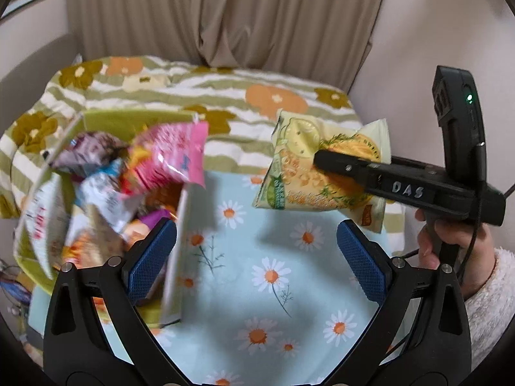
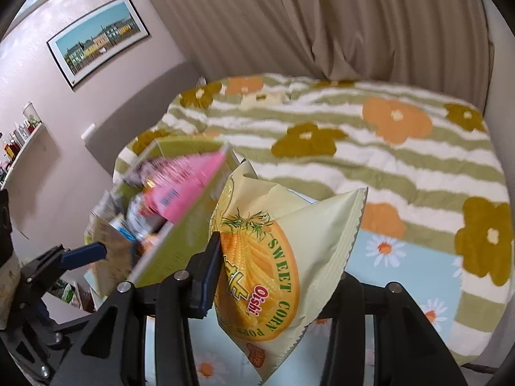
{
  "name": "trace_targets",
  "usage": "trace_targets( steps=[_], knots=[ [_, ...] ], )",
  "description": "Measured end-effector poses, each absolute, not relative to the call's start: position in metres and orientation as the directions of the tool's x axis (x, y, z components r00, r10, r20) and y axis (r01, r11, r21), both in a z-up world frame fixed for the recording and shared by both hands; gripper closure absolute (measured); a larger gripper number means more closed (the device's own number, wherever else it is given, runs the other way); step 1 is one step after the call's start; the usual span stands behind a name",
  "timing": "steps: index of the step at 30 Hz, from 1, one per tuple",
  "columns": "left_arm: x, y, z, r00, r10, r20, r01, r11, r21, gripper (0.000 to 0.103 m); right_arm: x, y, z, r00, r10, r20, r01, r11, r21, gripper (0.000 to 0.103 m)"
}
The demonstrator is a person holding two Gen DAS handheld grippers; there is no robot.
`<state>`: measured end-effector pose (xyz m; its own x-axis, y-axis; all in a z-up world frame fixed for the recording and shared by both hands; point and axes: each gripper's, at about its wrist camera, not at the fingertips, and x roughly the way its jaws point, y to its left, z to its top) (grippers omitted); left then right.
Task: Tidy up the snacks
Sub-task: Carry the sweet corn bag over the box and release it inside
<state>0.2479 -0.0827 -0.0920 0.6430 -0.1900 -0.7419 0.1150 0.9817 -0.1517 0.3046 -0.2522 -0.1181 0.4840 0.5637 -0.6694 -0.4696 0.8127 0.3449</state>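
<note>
Snack box (image 1: 96, 119): a green open-topped container is seen at the left of the bed, filled with mixed snack packets; its contents are blurred.
Pink packet (image 1: 173, 157): it is laid across the top of the pile in the box, with one end projecting past the box wall.
Left gripper (image 1: 254, 251): the blue-padded fingers are held wide apart above the daisy-print cloth (image 1: 257, 257); nothing is held between them. The left finger is placed just beside the box wall.
Sweet corn pops bag (image 2: 283, 257): a pale yellow bag is held in the air above the daisy-print cloth, to the right of the box and apart from it.
Right gripper (image 2: 273, 276): the fingers are clamped on the sweet corn pops bag; the right finger is hidden behind the bag in the right wrist view.
Person's hand (image 1: 450, 244): the right gripper's handle is gripped by it; a white fleece sleeve (image 1: 489, 289) is seen at the wrist.
Bedspread (image 1: 225, 93): a green-striped floral cover is spread beyond the cloth, up to the beige curtain (image 1: 225, 16).
</note>
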Motion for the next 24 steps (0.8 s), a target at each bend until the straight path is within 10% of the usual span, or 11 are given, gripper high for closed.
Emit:
trace_targets(
  steps=[24],
  knots=[
    [0.244,0.098,-0.057,0.656,-0.080,-0.750,0.034,0.996,-0.077,0.003,0.317,-0.065,-0.047,0.489,0.582,-0.650,-0.463,0.805,0.372,0.061]
  ],
)
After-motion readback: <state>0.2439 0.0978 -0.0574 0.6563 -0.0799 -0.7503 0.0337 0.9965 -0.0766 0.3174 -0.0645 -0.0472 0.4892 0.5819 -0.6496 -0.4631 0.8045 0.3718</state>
